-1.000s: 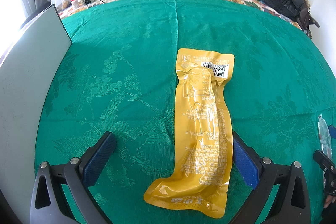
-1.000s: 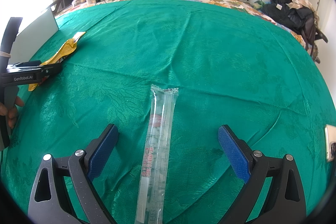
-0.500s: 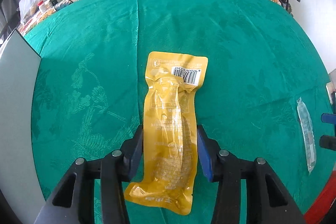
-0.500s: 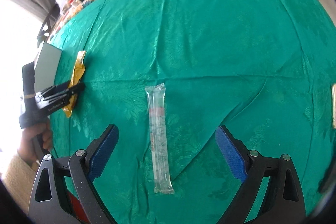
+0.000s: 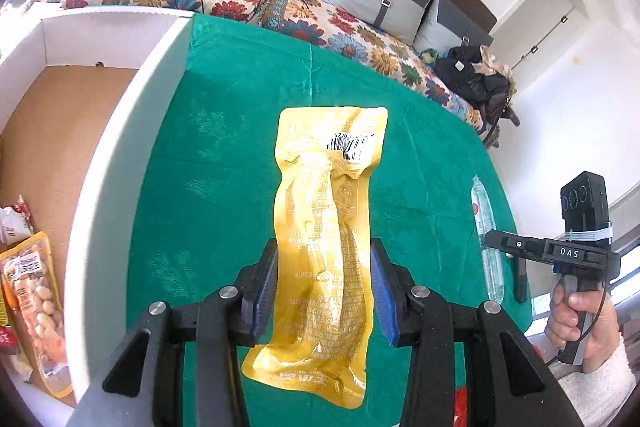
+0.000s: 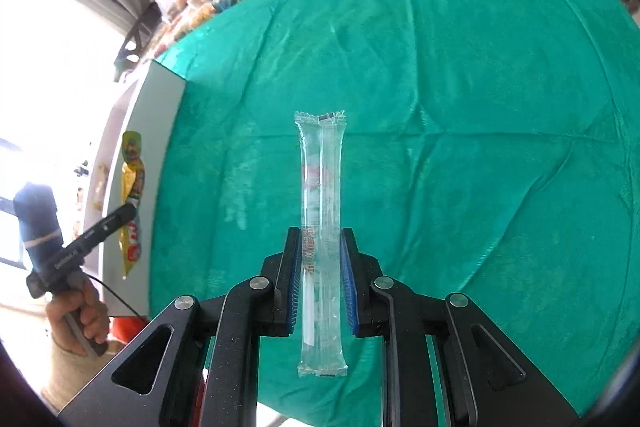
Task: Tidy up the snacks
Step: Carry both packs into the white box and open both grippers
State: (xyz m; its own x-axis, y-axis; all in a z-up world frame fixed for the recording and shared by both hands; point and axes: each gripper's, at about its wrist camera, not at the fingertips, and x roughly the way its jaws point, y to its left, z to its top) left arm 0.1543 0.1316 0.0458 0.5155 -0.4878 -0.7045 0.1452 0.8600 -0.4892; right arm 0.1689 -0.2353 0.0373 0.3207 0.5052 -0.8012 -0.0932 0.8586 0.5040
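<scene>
Pouches look light, limp and slick: left claw [image 5: 323, 294] pinches the yellow pouch [image 5: 325, 247] mid-length, right claw [image 6: 320, 283] the clear packet [image 6: 322, 227].

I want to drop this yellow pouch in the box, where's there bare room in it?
The box has bare brown floor across its far half, bordered by the white walls. The near corner is crowded with a peanut pack and other packets.

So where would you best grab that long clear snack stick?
Across its narrow width, near the lower end, as the right hand-held gripper does: the clear snack stick is slim and flat, so pads closing from both long sides hold it.
</scene>
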